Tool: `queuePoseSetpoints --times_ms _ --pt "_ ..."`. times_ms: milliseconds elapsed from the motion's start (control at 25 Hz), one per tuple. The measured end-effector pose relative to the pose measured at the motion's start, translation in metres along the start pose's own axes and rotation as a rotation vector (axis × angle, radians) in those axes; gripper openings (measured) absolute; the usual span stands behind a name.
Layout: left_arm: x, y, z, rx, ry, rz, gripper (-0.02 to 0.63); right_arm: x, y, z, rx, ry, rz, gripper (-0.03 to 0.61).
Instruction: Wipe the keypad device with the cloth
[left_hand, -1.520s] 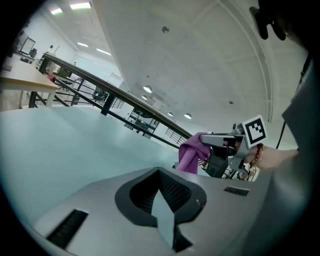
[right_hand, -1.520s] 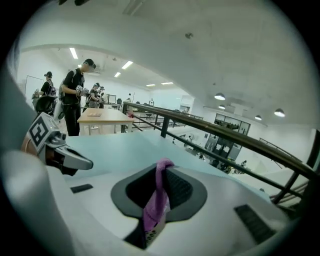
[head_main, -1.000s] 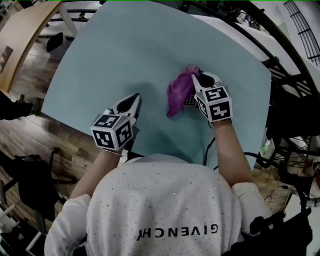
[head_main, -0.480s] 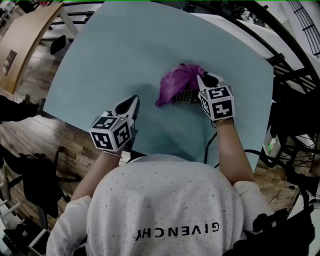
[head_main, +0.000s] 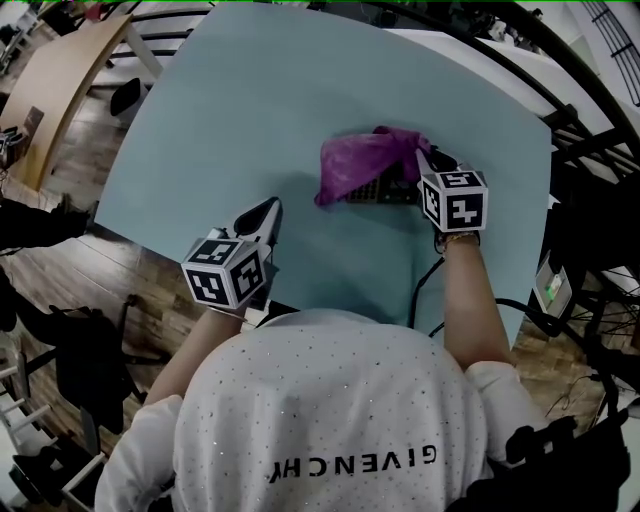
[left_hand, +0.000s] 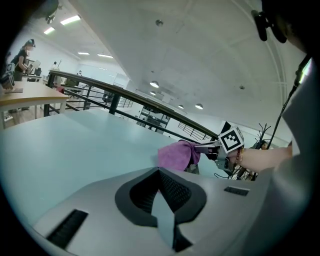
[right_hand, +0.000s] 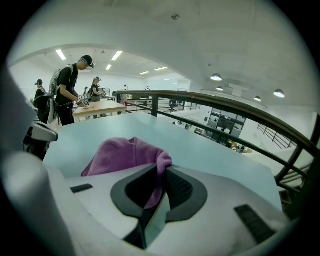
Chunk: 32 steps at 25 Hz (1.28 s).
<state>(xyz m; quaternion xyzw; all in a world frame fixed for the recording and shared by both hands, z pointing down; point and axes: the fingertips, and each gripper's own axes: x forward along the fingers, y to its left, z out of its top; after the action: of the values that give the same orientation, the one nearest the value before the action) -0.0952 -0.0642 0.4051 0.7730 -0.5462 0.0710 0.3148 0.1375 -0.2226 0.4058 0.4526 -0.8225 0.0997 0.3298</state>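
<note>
A purple cloth (head_main: 365, 159) lies draped over a dark keypad device (head_main: 378, 190) in the middle of the pale blue table (head_main: 250, 110). My right gripper (head_main: 425, 160) is shut on the cloth's right end, and the cloth (right_hand: 127, 156) runs out between its jaws in the right gripper view. Most of the keypad is hidden under the cloth; only its near edge shows. My left gripper (head_main: 262, 213) rests low at the table's near edge, shut with nothing in it, well left of the keypad. From the left gripper view the cloth (left_hand: 177, 154) and the right gripper (left_hand: 207, 148) show ahead.
A black cable (head_main: 420, 290) runs from the keypad off the table's near edge. A metal railing (head_main: 590, 110) and racks stand to the right. A wooden desk (head_main: 60, 70) is at the far left, with people (right_hand: 67, 95) standing by it.
My right gripper has dragged the cloth rightwards and slightly away across the keypad, spreading it flatter. The left gripper has stayed in place.
</note>
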Motion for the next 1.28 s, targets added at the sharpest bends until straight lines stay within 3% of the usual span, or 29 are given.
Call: queuePoseSetpoints --times_ms 480,800,960,1280 --pt "-0.004 -0.009 -0.001 0.022 0.003 -0.011 0.000 -0.037 -0.060 -0.031 0.148 -0.010 -0.135 0.040" --pt "0.006 -0.020 -0.002 -0.023 0.017 -0.051 0.000 -0.111 -0.109 -0.012 0.213 -0.162 -0.274 0.038" --pt "0.010 -0.027 -0.006 -0.028 0.028 -0.068 0.000 -0.091 -0.088 0.004 0.223 -0.202 -0.182 0.038" --pt "-0.001 -0.018 -0.010 -0.042 0.020 -0.025 0.000 -0.020 -0.041 -0.023 0.298 -0.103 -0.020 0.038"
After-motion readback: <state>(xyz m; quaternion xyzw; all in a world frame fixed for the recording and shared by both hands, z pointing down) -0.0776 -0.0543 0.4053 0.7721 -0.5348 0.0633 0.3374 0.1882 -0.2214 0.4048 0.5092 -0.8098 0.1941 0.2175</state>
